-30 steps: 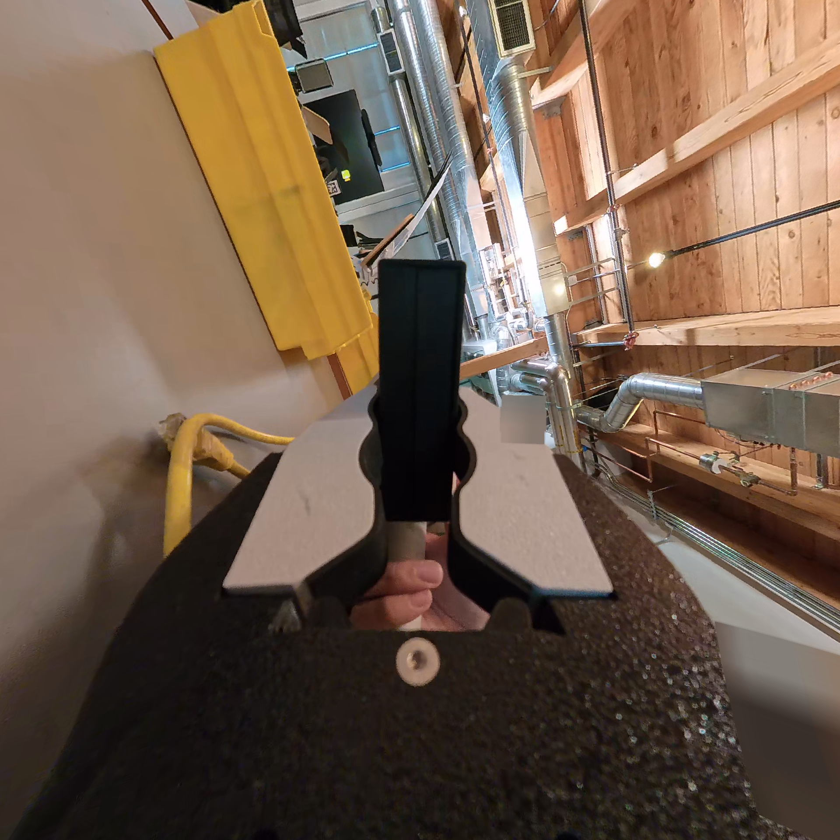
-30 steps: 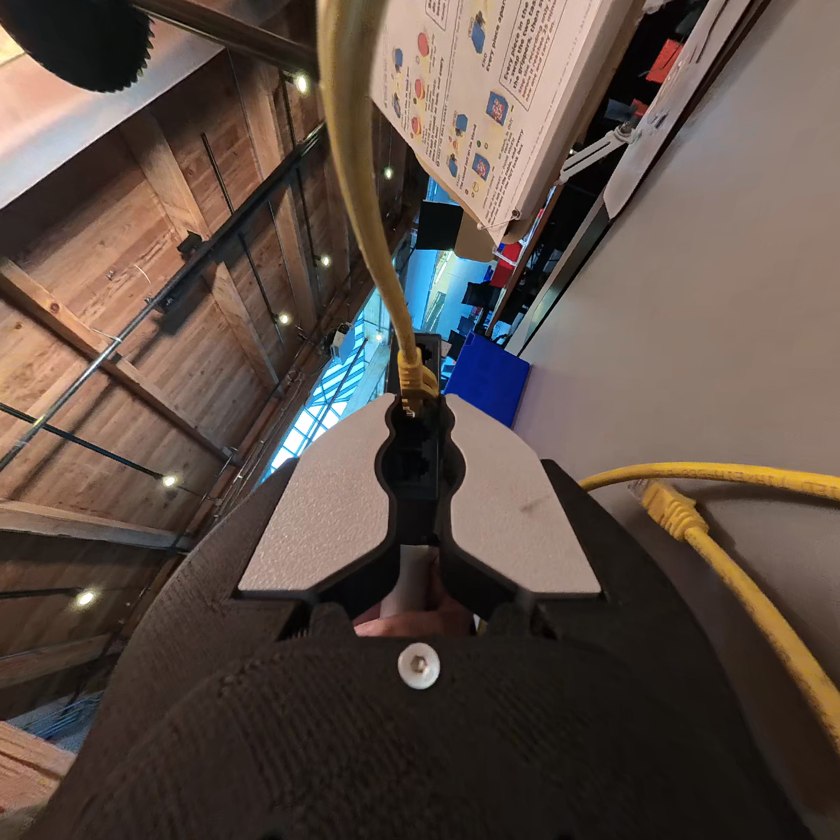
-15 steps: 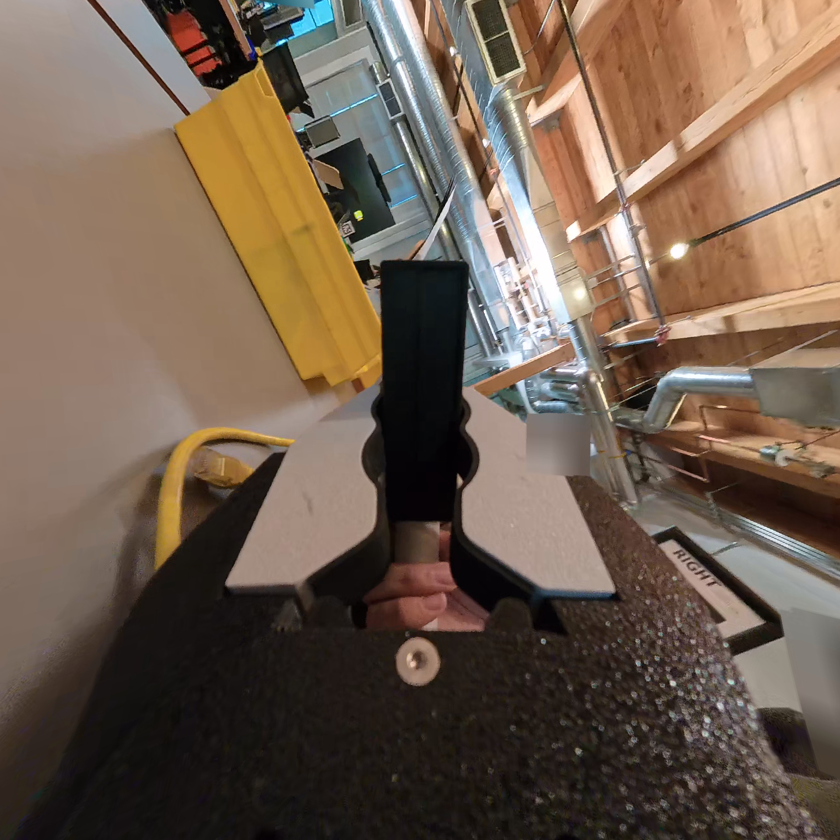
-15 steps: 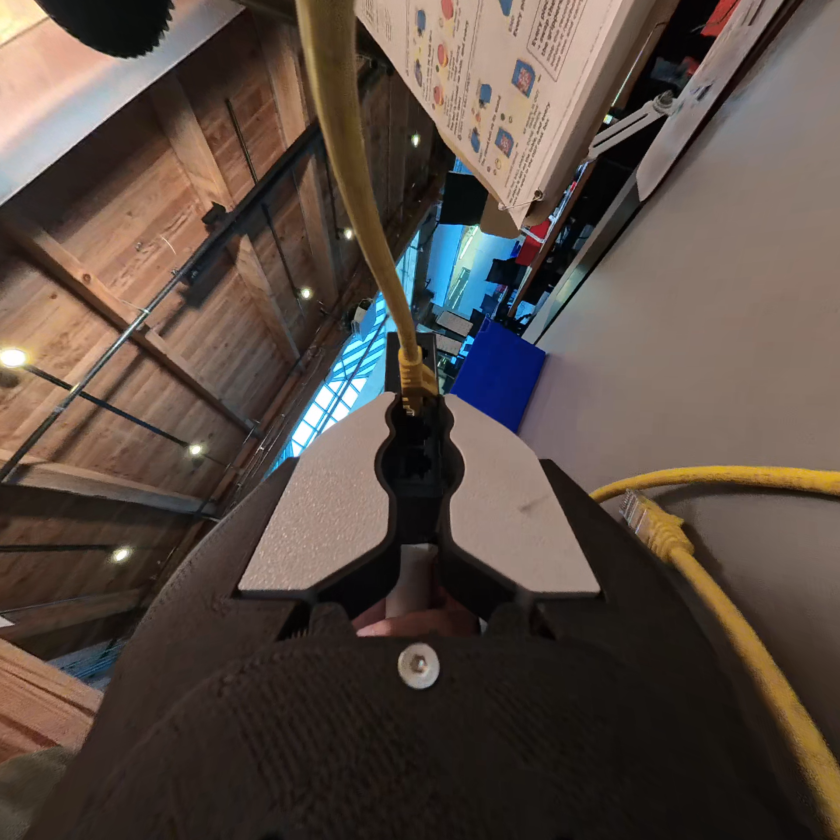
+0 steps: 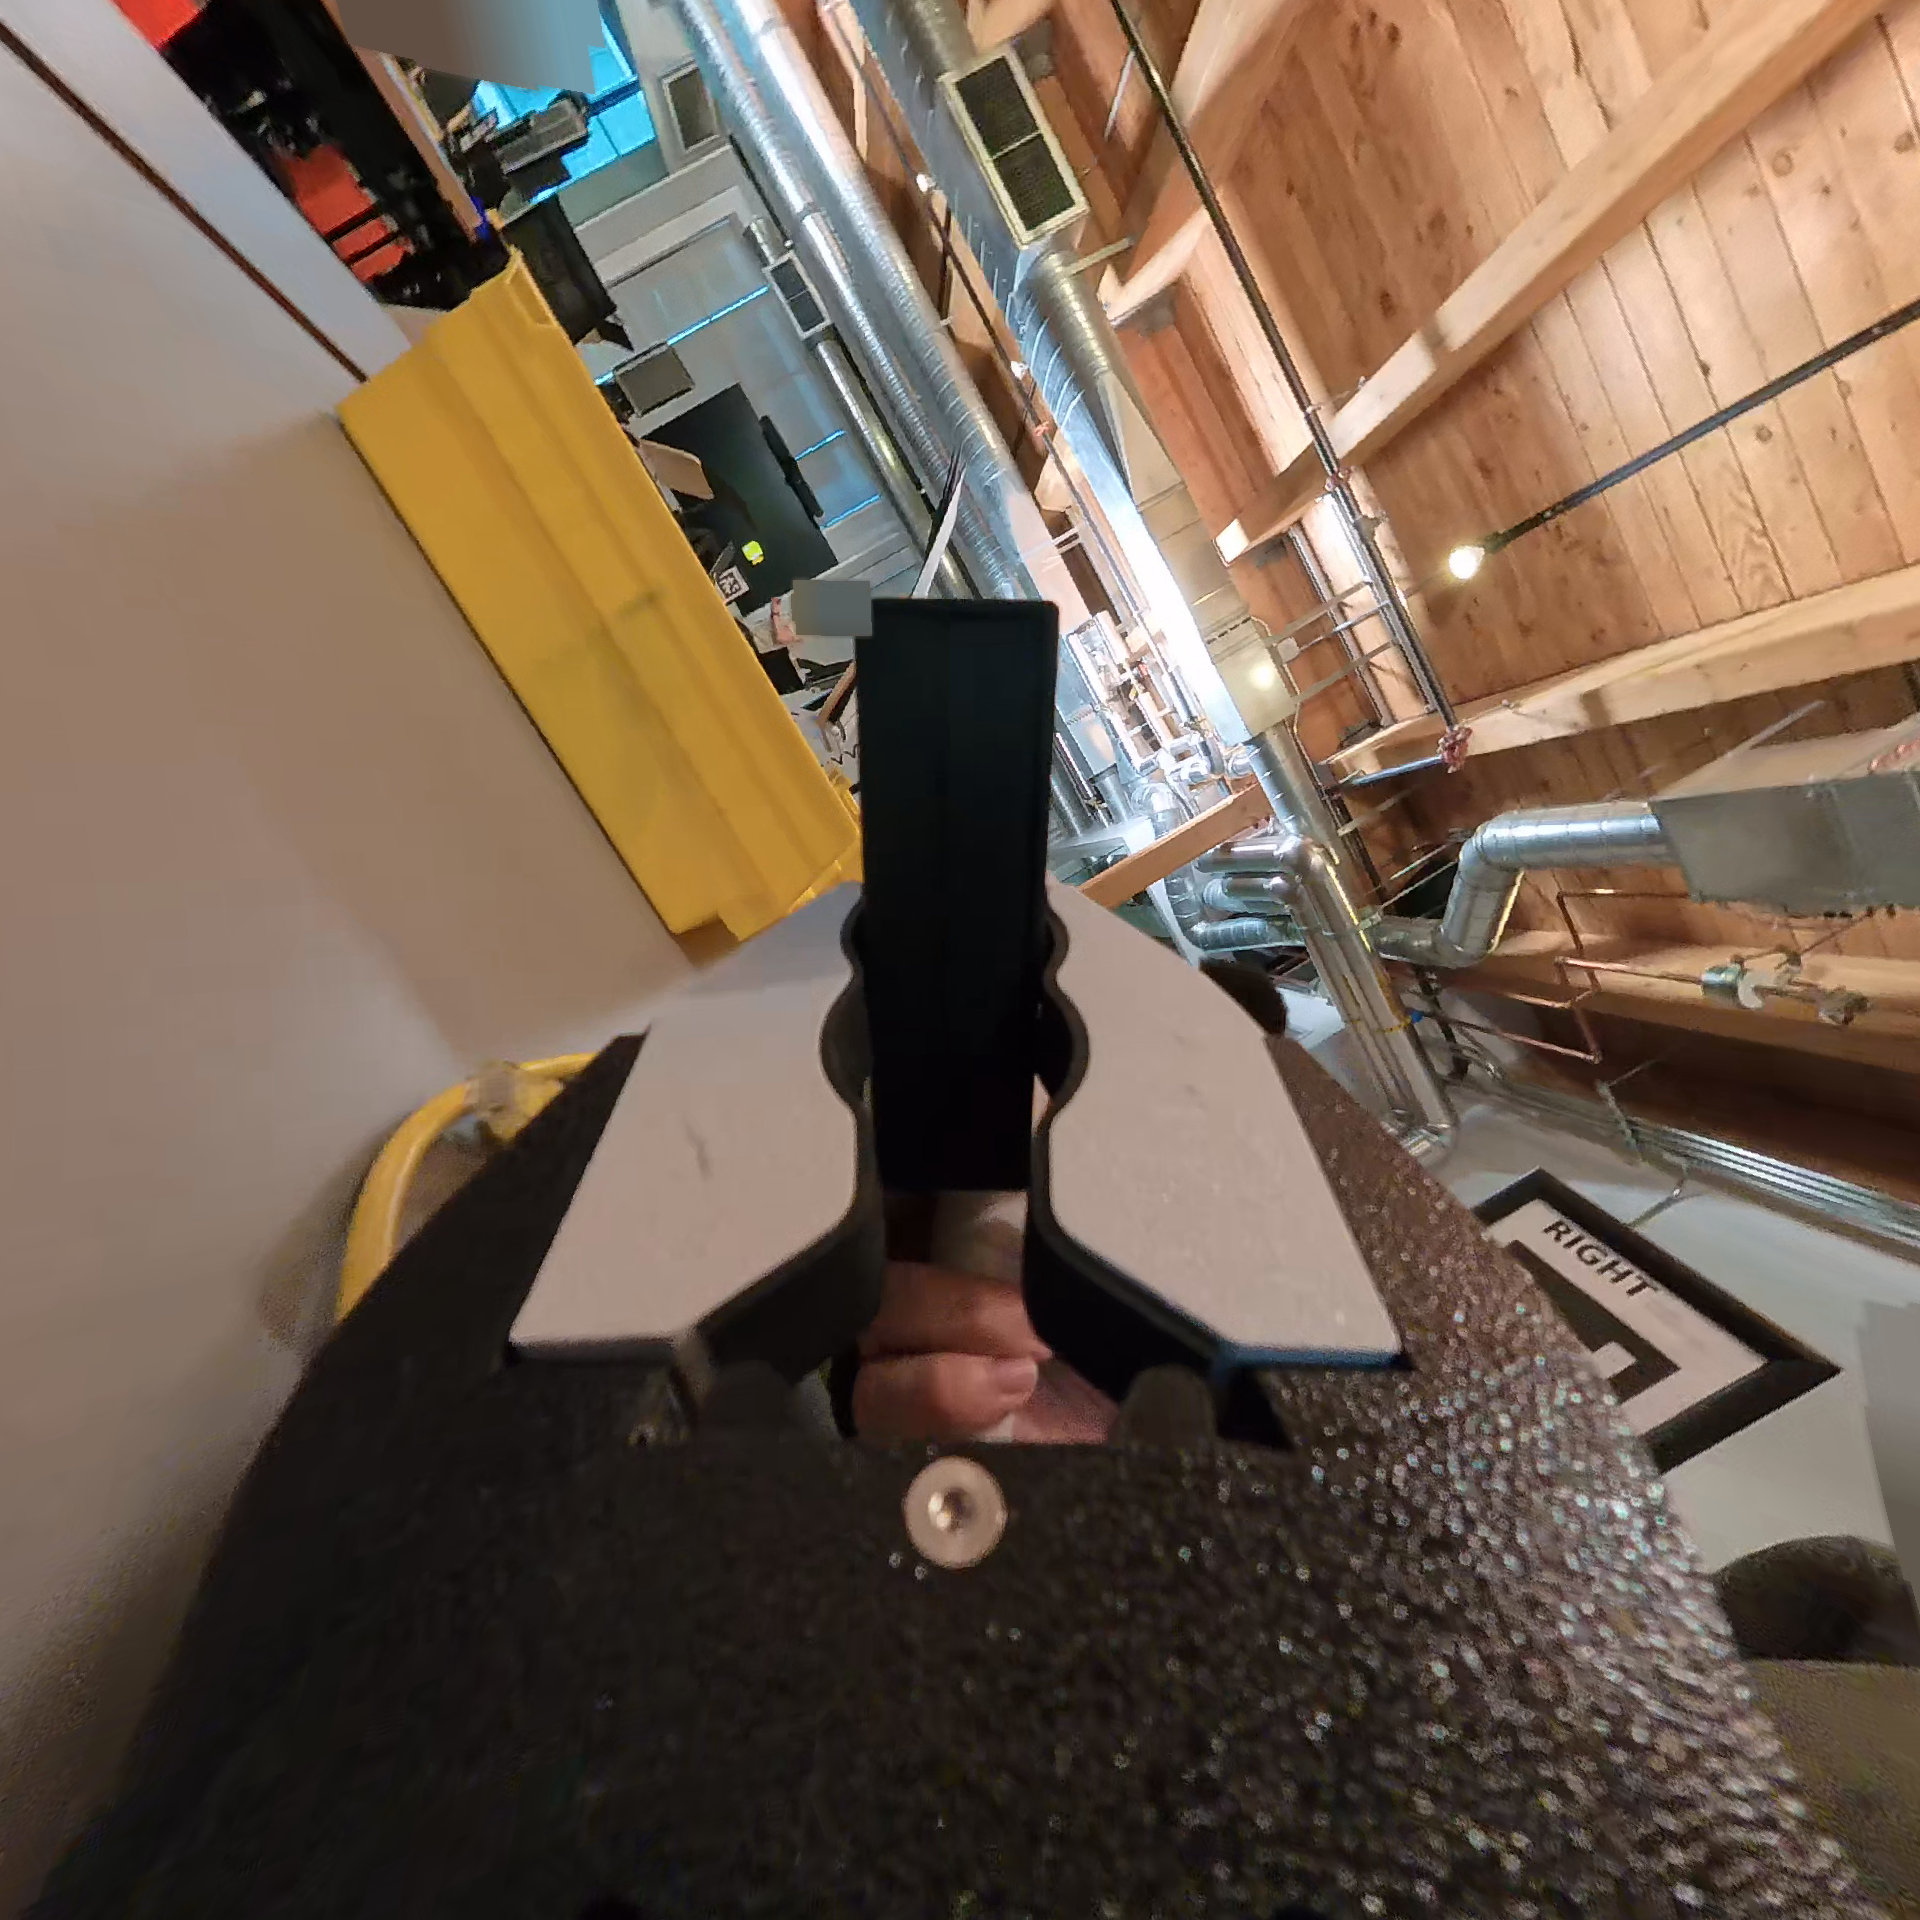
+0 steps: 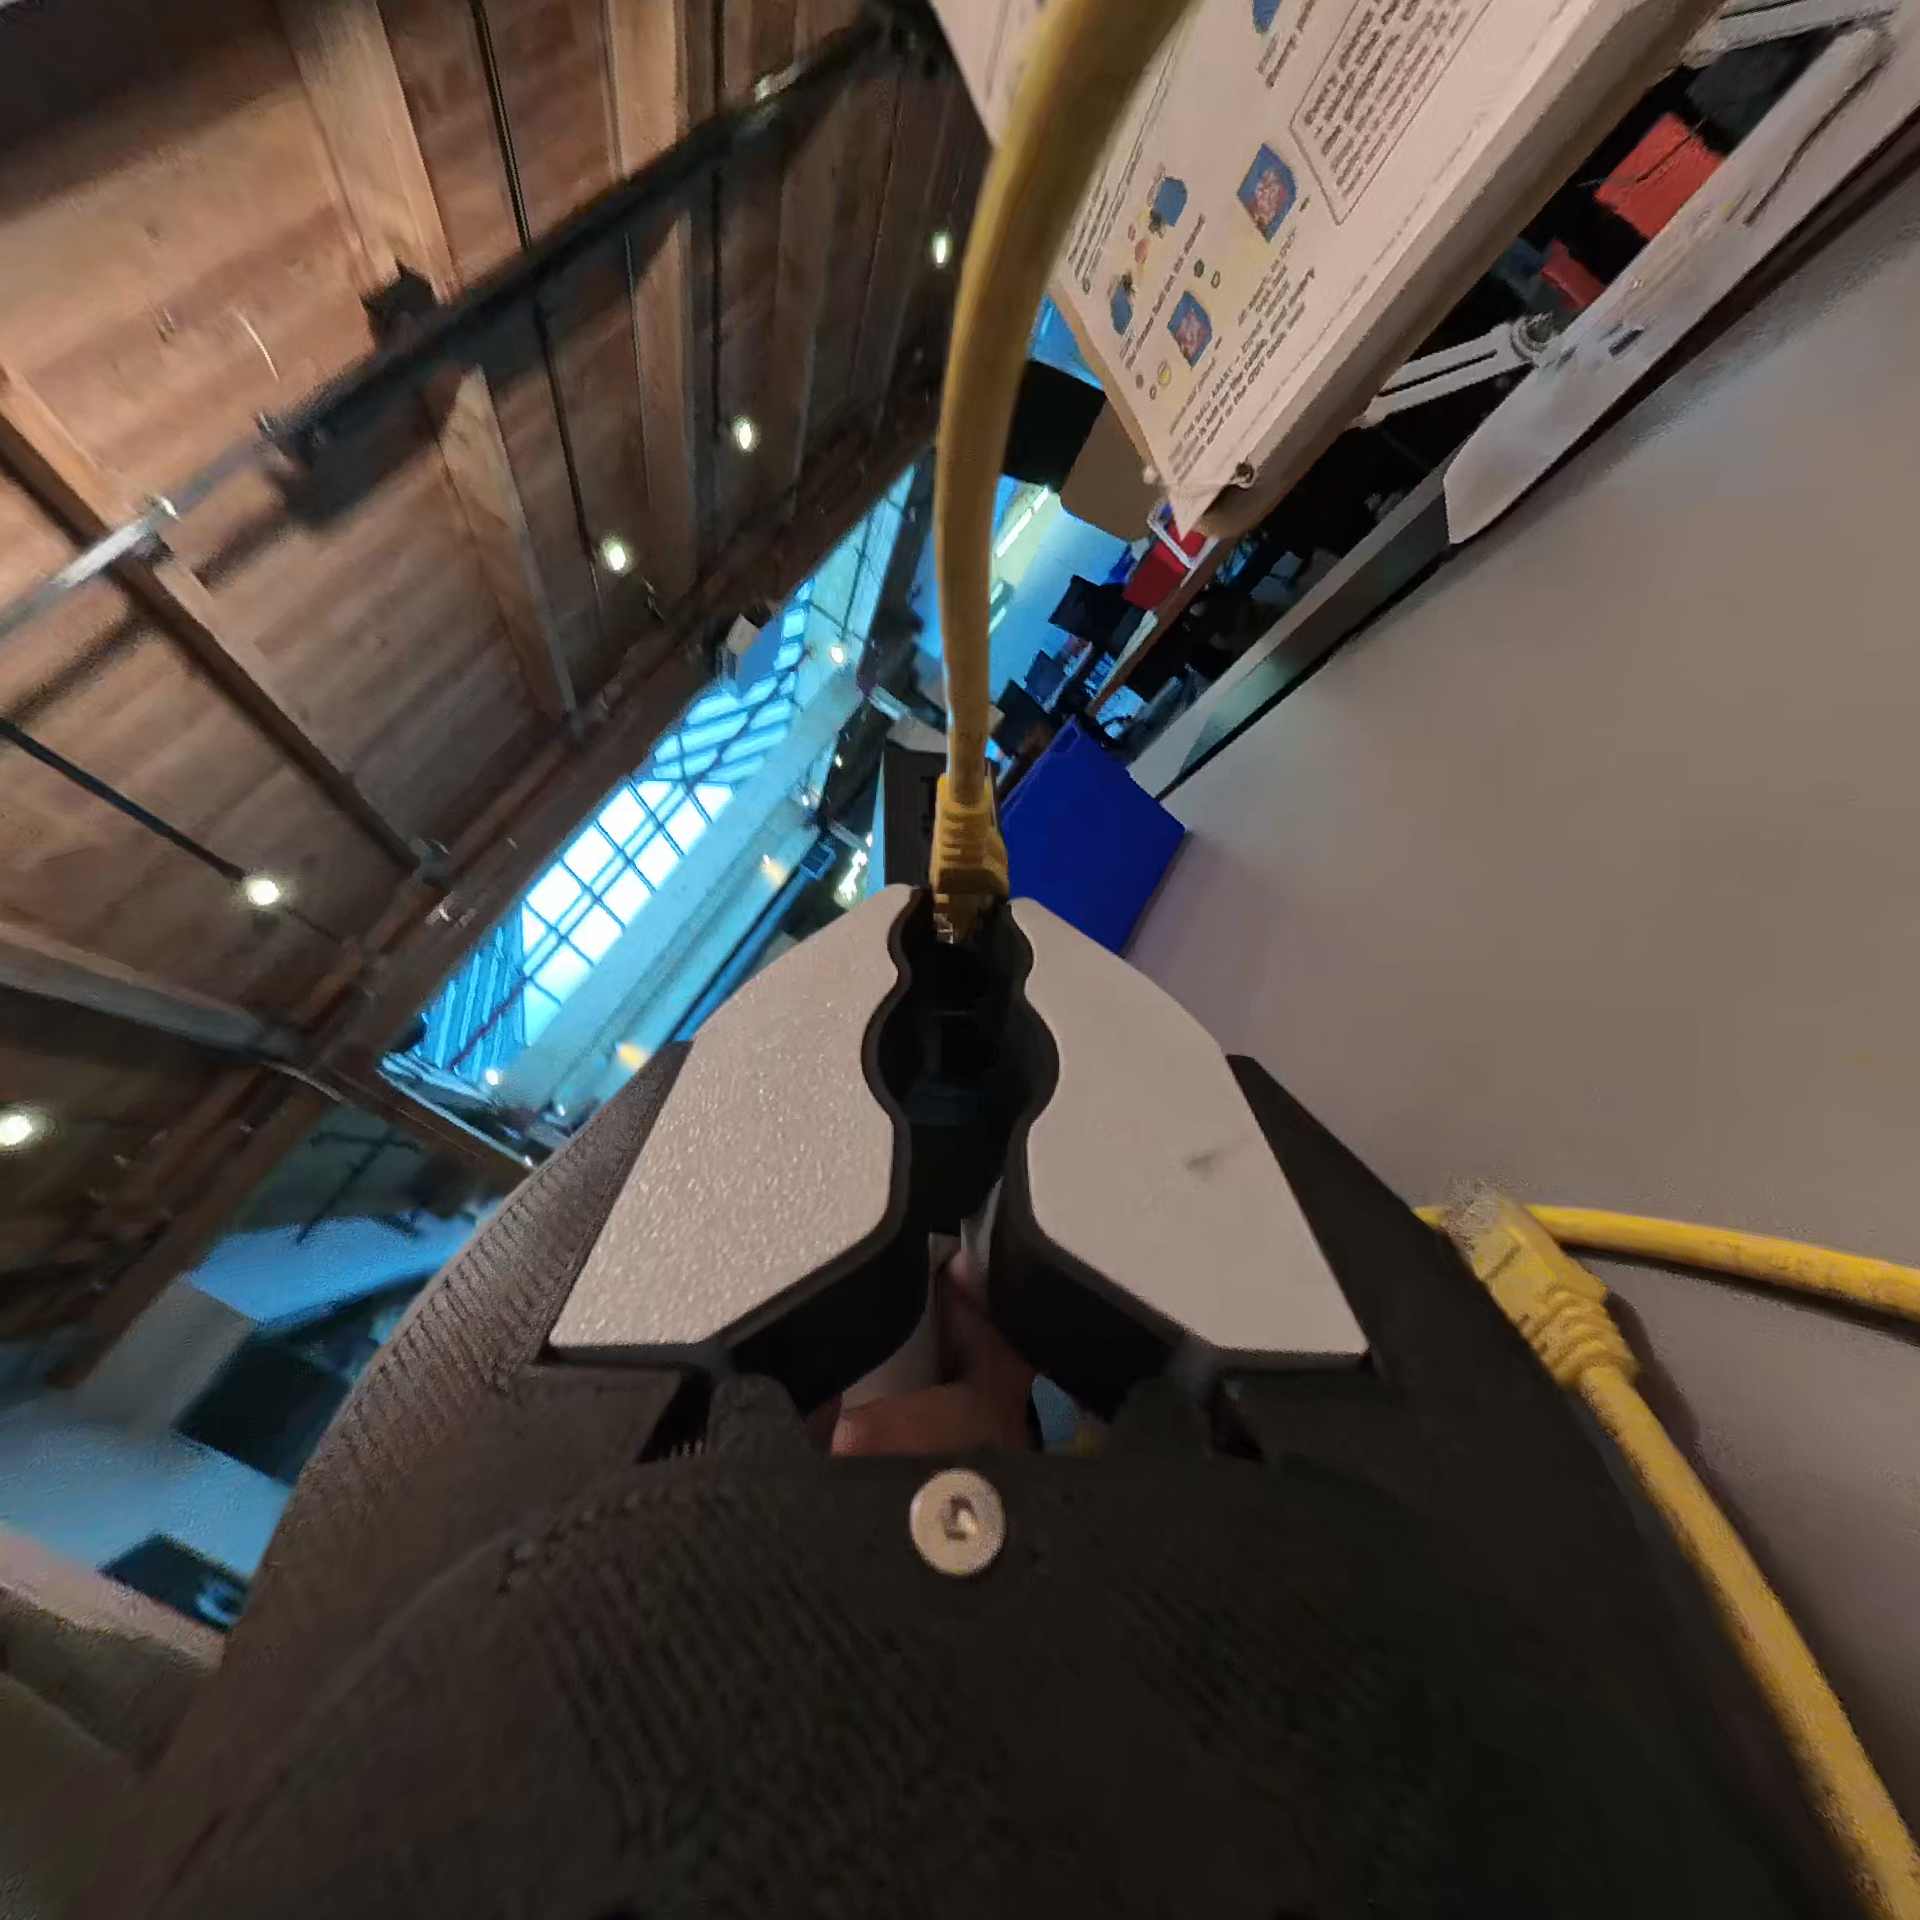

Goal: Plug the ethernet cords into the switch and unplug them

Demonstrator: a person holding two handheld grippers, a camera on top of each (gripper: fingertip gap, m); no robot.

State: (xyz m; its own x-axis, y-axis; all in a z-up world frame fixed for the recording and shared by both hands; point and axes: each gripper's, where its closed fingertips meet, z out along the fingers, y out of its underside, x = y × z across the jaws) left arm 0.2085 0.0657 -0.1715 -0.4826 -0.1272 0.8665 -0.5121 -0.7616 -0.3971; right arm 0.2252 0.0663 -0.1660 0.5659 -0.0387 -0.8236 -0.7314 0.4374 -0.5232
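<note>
grey worktop (image 6: pixel 1558 831) underneath. both claws, left (image 5: pixel 951 935) and right (image 6: pixel 961 914), clamp the switch (image 5: pixel 951 883), long axis 12–6. plugged cord (image 6: pixel 966 520) leaves at 12; spare plug (image 6: pixel 1538 1288) at 4.

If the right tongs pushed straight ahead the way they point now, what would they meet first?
Probably nothing new: the right tongs are already shut on the black switch, which fills that line, with the yellow plug seated just past their tips.

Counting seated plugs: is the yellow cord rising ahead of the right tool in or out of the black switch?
In. The yellow ethernet cord's plug sits in a port of the black box-shaped switch clamped in the right tool.
</note>
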